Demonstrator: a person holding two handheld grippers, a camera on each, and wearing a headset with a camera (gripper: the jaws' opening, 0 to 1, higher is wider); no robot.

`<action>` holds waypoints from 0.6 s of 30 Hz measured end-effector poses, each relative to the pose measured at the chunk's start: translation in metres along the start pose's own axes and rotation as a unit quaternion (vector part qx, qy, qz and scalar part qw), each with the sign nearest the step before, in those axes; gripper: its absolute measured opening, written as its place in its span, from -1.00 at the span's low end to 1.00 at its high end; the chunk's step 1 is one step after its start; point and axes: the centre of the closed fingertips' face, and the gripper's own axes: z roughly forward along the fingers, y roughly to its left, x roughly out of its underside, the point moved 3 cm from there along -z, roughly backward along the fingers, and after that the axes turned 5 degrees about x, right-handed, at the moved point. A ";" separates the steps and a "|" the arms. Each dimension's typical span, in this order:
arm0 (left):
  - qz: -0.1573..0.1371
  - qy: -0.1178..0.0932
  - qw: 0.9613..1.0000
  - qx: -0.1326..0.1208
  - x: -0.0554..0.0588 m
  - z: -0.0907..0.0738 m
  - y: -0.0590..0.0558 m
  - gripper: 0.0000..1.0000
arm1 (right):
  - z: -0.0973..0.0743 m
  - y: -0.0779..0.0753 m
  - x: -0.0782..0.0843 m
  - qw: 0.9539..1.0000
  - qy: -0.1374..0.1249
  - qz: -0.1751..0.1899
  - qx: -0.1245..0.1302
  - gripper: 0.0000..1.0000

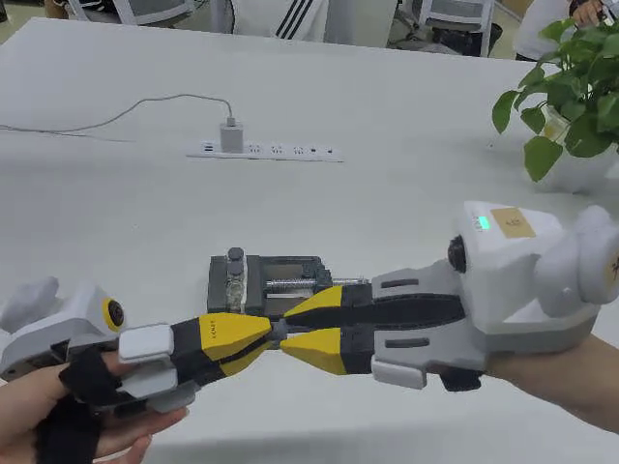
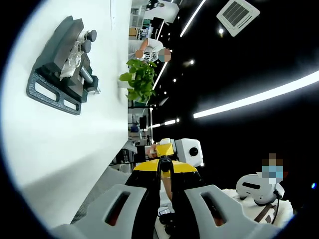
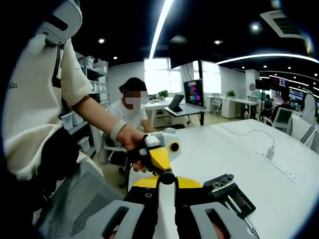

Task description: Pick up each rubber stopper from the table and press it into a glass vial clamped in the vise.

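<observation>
A dark rubber stopper (image 1: 280,333) hangs above the table's front edge, pinched between the tips of both grippers, which meet nose to nose. My left gripper (image 1: 274,334) comes in from the lower left with its yellow jaws shut on it. From the right, my right gripper (image 1: 287,331) closes its jaws on the same stopper (image 3: 166,178). Just behind them sits the dark vise (image 1: 280,280) holding glass vials (image 1: 235,280) with dark stoppers on top. The vise (image 2: 57,69) also lies at the upper left of the left gripper view and low right in the right gripper view (image 3: 230,193).
A white power strip (image 1: 266,151) with a plugged charger (image 1: 231,135) and cable lies farther back. A potted plant (image 1: 571,87) stands at the right edge. Seated people and office chairs are around the table.
</observation>
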 end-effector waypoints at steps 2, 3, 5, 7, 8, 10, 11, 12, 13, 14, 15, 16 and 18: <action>0.002 -0.001 1.000 0.000 0.000 0.000 0.000 -0.94 | 0.000 0.000 0.000 1.000 0.003 0.001 0.000 -0.88; 0.002 -0.001 1.000 0.000 0.000 0.000 0.000 -0.94 | 0.000 0.000 0.000 1.000 0.004 0.000 0.000 -0.88; 0.003 -0.002 1.000 0.000 0.000 0.001 0.000 -0.93 | 0.000 -0.001 -0.001 1.000 0.006 0.001 0.000 -0.89; 0.009 -0.003 1.000 -0.002 -0.001 0.001 0.000 -0.93 | 0.000 -0.001 -0.001 1.000 0.009 -0.002 0.001 -0.89; 0.012 -0.002 1.000 -0.002 -0.001 0.001 0.000 -0.93 | 0.000 -0.001 -0.001 1.000 0.010 -0.002 0.000 -0.89; 0.018 -0.001 1.000 -0.004 -0.001 0.001 0.000 -0.93 | 0.000 -0.002 0.000 1.000 0.014 -0.001 -0.002 -0.89; 0.029 0.001 1.000 -0.008 0.000 0.001 0.001 -0.92 | 0.000 -0.002 0.001 1.000 0.017 0.000 -0.004 -0.89; 0.035 0.001 0.999 -0.010 0.000 0.001 0.001 -0.92 | 0.000 -0.002 0.001 1.000 0.019 0.000 -0.004 -0.89; 0.036 0.002 0.999 -0.011 0.000 0.001 0.001 -0.92 | 0.000 -0.002 0.002 1.000 0.021 -0.001 -0.004 -0.89; 0.044 0.004 0.999 -0.015 0.000 0.001 0.002 -0.92 | 0.000 -0.002 0.003 1.000 0.024 0.001 -0.006 -0.89; 0.058 0.004 0.998 -0.019 -0.001 0.000 0.003 -0.91 | 0.001 -0.002 0.004 1.000 0.026 0.001 -0.006 -0.89; 0.069 0.005 0.997 -0.025 -0.001 0.000 0.004 -0.91 | 0.001 -0.003 0.005 1.000 0.029 0.002 -0.006 -0.89; 0.076 0.008 0.997 -0.027 0.000 -0.001 0.003 -0.91 | 0.002 -0.002 0.006 0.999 0.031 0.005 -0.008 -0.89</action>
